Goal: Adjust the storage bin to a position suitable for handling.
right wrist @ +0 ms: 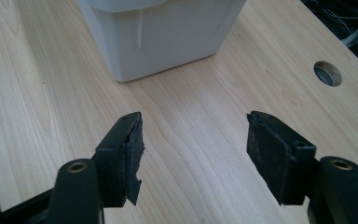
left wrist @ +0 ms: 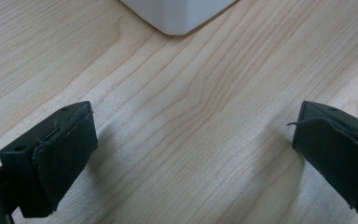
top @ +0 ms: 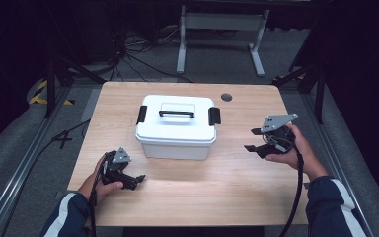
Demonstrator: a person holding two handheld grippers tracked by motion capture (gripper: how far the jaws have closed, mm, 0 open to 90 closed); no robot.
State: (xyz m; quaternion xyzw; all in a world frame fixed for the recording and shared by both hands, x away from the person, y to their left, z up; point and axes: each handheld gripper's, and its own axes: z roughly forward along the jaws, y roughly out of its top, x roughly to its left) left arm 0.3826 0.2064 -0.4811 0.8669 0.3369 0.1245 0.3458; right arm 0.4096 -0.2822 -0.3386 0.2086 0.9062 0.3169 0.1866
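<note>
Both grippers, left [top: 139,179] and right [top: 251,139], gape empty beside the white latched storage box [top: 176,126], probably rigid, smooth-sided, best lifted by its black handle [top: 176,113].

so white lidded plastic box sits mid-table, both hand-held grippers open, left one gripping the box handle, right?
Not quite. The left hand-held gripper grips nothing; in the high view it sits apart from the white lidded plastic box. The right hand-held gripper is open too.
</note>
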